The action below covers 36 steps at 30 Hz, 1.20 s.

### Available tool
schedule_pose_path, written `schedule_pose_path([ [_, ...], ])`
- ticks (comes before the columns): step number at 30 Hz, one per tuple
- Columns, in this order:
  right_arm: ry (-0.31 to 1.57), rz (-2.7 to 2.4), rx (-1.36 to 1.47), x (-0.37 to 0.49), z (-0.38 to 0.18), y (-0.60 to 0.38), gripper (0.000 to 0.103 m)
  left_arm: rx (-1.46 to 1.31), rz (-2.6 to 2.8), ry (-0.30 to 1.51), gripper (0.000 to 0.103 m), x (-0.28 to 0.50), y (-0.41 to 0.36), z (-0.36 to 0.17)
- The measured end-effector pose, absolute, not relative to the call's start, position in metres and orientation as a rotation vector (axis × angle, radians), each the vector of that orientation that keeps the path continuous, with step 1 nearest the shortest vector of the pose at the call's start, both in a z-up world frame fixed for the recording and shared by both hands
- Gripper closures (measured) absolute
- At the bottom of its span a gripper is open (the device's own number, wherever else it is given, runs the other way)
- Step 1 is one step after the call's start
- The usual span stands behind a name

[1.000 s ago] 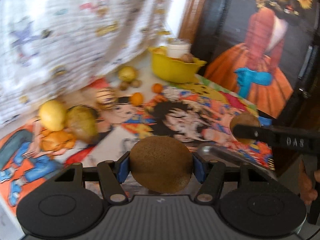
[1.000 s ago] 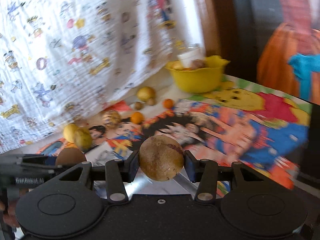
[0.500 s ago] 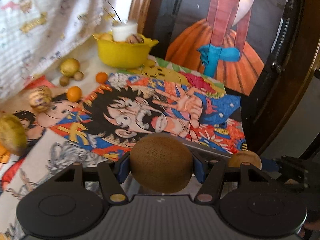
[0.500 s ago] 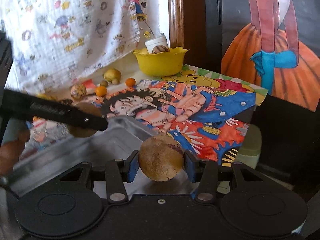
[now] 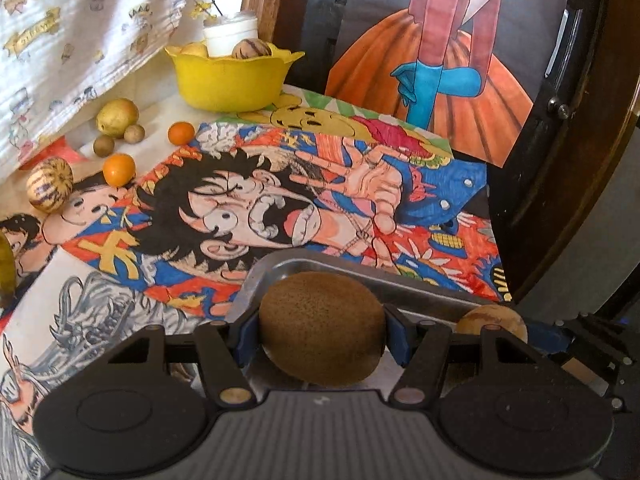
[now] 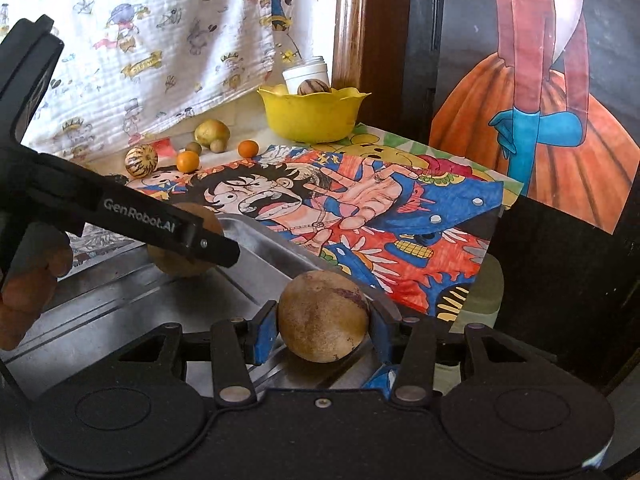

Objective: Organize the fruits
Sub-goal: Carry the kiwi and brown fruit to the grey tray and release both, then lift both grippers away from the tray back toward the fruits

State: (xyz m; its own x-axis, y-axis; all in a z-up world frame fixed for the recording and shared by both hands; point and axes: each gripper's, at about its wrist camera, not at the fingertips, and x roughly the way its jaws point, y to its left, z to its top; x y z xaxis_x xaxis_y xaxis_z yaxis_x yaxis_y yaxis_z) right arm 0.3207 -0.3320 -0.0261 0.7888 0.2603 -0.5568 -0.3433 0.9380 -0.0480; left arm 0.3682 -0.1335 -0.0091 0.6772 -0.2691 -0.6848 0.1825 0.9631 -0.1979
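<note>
My left gripper is shut on a brown rough-skinned round fruit, held over the near end of a metal tray. My right gripper is shut on a tan smooth fruit above the same tray. In the right wrist view the left gripper with its brown fruit hangs over the tray at left. In the left wrist view the tan fruit shows at lower right.
A yellow bowl with fruit and a white jar stands at the back. Loose fruits lie at the left: a striped one, two oranges, a yellow-green one. A cartoon cloth covers the table; its edge is at right.
Both grippers have swung right from the fruit pile and come down over the metal tray, each still holding its fruit.
</note>
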Motion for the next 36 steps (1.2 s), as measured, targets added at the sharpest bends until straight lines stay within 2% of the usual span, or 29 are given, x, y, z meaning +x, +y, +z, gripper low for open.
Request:
schedule_pose_path([
  [6,0.558,0.312,-0.188,0.317,-0.027,-0.328,0.05,-0.121,-0.258,0.807,0.036,0.367,-0.135,-0.013],
  [8,0.551,0.311,-0.215,0.313,-0.028,-0.325,0.047,-0.125,-0.258,0.81,0.036,0.367,-0.134,-0.014],
  [10,0.545,0.308,-0.225,0.309,-0.028,-0.323,0.04,-0.125,-0.258,0.816,0.035,0.366,-0.134,-0.014],
  [14,0.545,0.297,-0.201,0.301,-0.024,-0.326,0.033,-0.16,-0.261,0.804,0.025,0.362,-0.128,-0.009],
  [18,0.519,0.291,-0.172,0.286,-0.014,-0.329,0.021,-0.188,-0.249,0.787,0.018,0.354,-0.121,-0.001],
  [25,0.48,0.282,-0.11,0.249,0.005,-0.332,0.006,-0.213,-0.179,0.728,0.001,0.324,-0.104,0.015],
  [31,0.455,0.284,-0.057,0.213,0.02,-0.328,0.001,-0.182,-0.109,0.685,0.001,0.289,-0.088,0.026],
  [36,0.46,0.31,-0.038,0.179,0.03,-0.316,0.001,-0.174,-0.084,0.672,0.001,0.252,-0.073,0.028],
])
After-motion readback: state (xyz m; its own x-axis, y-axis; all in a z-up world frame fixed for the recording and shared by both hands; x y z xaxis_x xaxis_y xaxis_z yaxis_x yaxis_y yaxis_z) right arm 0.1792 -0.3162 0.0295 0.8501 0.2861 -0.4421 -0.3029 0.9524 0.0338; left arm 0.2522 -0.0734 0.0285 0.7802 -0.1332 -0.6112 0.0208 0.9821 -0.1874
